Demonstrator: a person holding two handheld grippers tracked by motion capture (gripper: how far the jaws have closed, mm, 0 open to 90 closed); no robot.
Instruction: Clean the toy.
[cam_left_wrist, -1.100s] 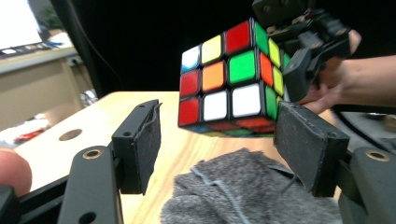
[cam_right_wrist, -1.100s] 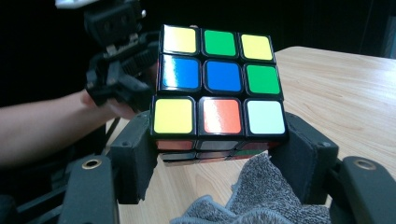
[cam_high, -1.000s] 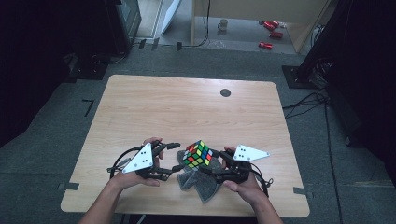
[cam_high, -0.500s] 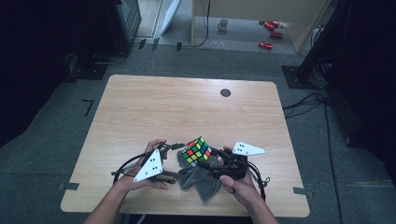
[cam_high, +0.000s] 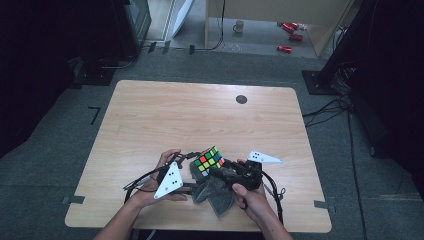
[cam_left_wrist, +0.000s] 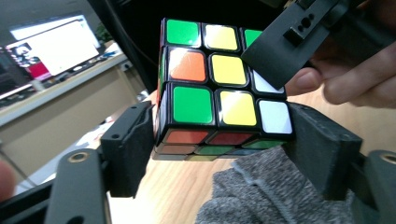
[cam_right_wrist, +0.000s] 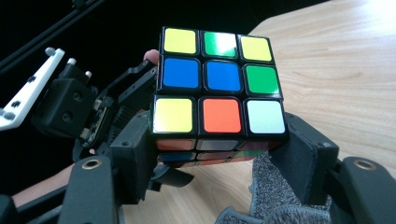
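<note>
Since 1 second earlier, the left gripper (cam_high: 192, 172) had been brought in from the left toward the Rubik's cube (cam_high: 209, 160), and its grey plate (cam_high: 169, 181) had been tipped from lying nearly flat to standing steeply; the cube itself had barely shifted. The cube was held above the near edge of the wooden table (cam_high: 150, 115), between the 2 hands, with a grey cloth (cam_high: 215, 192) lying crumpled beneath it.

In the left gripper view, the cube (cam_left_wrist: 219, 88) was seen clamped by its lower layer between the gripper's own 2 black jaws, both pads pressed against opposite sides. Green, yellow, orange and white stickers were shown on the facing side. A jaw of the other gripper (cam_left_wrist: 292, 39) was laid across the cube's upper right corner, with fingertips (cam_left_wrist: 345, 84) behind it, and the cloth (cam_left_wrist: 275, 191) was seen just below.

In the right gripper view, the cube (cam_right_wrist: 217, 79) was likewise gripped at its bottom layer between that gripper's 2 jaws, closed narrowly onto it. Its facing side showed 3 yellow, 2 green, 2 blue, 1 orange and 1 white sticker. The left gripper's body (cam_right_wrist: 70, 107) was seen close behind the cube at the left, and the cloth (cam_right_wrist: 275, 196) lay below.
</note>
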